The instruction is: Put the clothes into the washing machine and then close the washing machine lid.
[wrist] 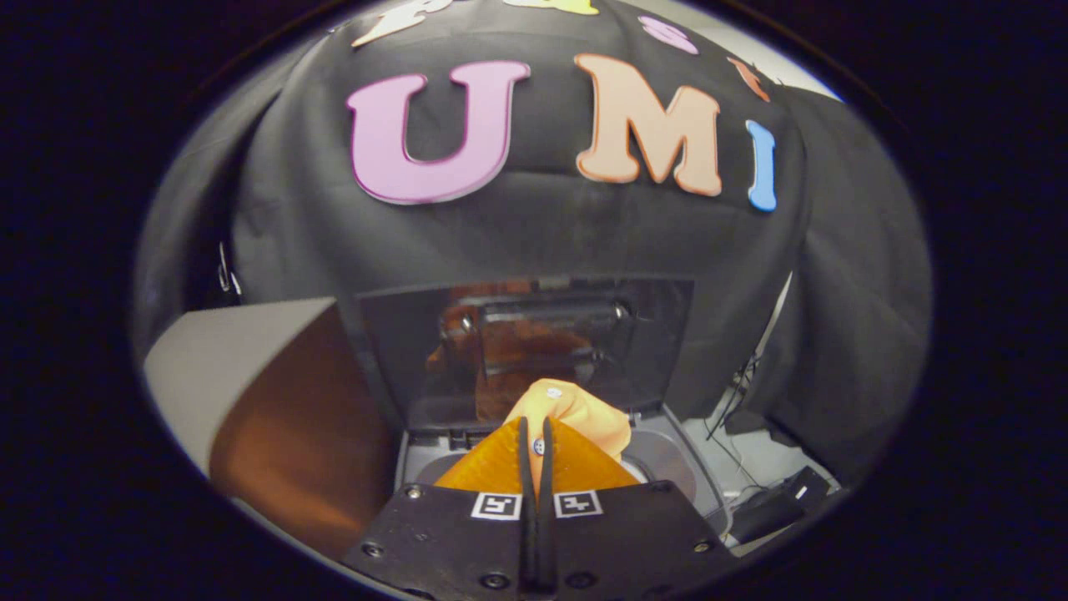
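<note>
Two fingers of the tongs (536,446) stand nearly together, pinching an orange cloth (576,413) that bunches up just ahead of them, over the open washer (676,455). Beyond it the washer's dark lid (651,334) stands raised.

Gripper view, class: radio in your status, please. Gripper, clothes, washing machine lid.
Gripper shut on orange garment, held over the washing machine. Lid standing open behind. Nothing blocking the opening.
</note>
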